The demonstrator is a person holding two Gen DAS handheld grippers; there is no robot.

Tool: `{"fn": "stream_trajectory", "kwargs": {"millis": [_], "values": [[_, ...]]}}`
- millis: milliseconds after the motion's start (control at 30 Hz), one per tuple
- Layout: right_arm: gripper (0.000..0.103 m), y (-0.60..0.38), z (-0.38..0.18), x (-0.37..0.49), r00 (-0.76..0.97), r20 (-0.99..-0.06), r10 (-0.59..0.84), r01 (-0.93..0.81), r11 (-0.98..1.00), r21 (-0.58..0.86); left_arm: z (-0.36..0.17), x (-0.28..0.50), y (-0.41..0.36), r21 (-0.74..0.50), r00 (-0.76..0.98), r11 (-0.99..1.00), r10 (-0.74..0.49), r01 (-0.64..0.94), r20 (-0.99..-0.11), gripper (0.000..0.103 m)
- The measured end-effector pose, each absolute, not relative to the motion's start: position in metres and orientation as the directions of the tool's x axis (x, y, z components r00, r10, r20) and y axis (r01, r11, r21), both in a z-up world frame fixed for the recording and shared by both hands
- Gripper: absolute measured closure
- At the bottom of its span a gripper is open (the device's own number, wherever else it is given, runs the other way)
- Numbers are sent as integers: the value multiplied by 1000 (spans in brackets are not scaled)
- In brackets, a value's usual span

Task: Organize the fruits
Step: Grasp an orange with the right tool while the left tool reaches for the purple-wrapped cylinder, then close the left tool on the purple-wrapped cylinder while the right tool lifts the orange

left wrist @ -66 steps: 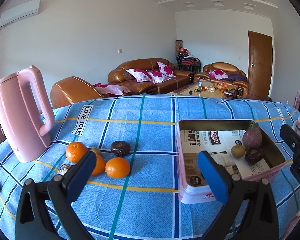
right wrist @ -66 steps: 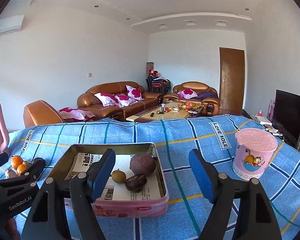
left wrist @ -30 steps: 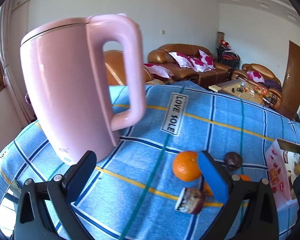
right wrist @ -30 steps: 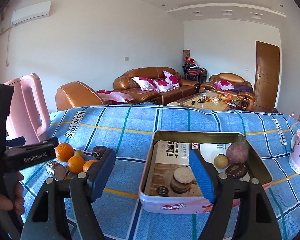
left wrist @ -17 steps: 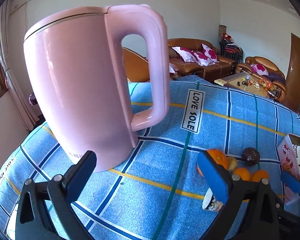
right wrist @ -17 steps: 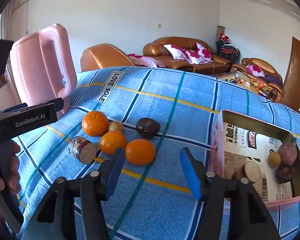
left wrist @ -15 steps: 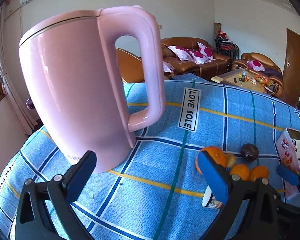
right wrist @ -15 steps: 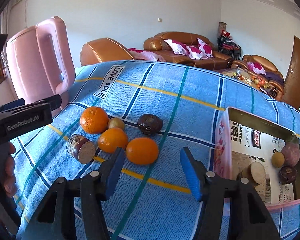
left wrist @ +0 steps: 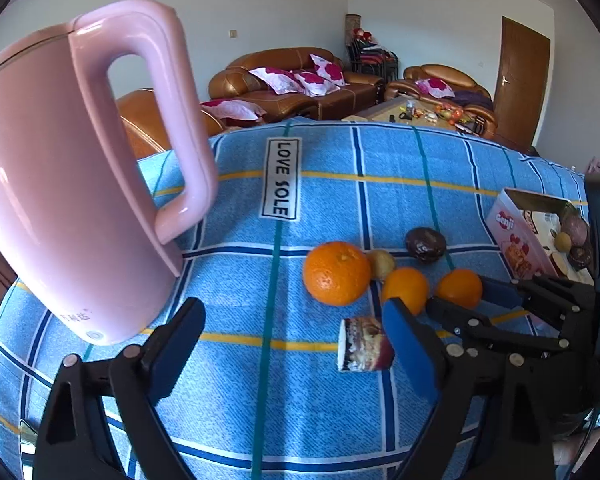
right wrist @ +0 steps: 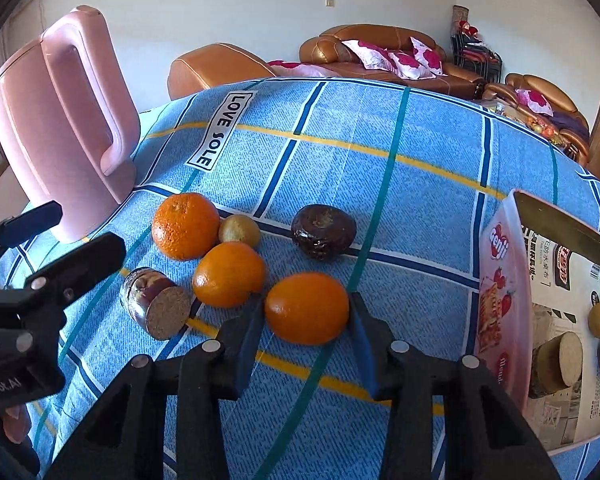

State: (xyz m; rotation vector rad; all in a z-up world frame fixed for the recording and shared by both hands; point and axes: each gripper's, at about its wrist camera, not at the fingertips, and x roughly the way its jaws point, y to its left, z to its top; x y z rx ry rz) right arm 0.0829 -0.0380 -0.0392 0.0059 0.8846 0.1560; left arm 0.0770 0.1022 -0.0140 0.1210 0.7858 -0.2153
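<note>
On the blue checked cloth lies a cluster of three oranges, a small yellowish fruit [right wrist: 239, 231], a dark passion fruit [right wrist: 324, 231] and a cut purple piece [right wrist: 156, 303]. My right gripper [right wrist: 306, 326] is closing, and its blue pads touch both sides of the nearest orange [right wrist: 306, 308]. This orange [left wrist: 459, 288] also shows in the left wrist view, between those fingers. My left gripper [left wrist: 290, 354] is narrowing but open over bare cloth. The cut piece [left wrist: 364, 344] lies just inside its right finger. The pink tin [right wrist: 500, 304], lined with newspaper, holds several fruits at the right.
A tall pink kettle [left wrist: 72, 184] stands close on the left, beside the left gripper's left finger. The largest orange [left wrist: 336, 272] and a second orange [left wrist: 405, 290] lie just beyond the left gripper. Behind the table are brown sofas and a door.
The right gripper has come down and leftward from the tin to the fruit cluster, and its jaws have narrowed onto the nearest orange. The left gripper has rolled and its jaws have narrowed a little.
</note>
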Motion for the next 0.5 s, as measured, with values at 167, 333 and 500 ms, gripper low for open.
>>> {"fn": "stream_trajectory", "kwargs": {"millis": [167,333,500], "values": [[60,-49,-26,60,690,-710,140,-109,990,89,-21,76,91,-7,648,952,-214,306,-731,27],[60,-61,-17,36,745,-657,120,-92,993,78,-31,77,81,-31,604,942,-239,334,-760,44],[60,-69,-17,31,747,-650,140,-88,990,112,-43,80,70,-5,582,939,-217,343,-784,52]]}}
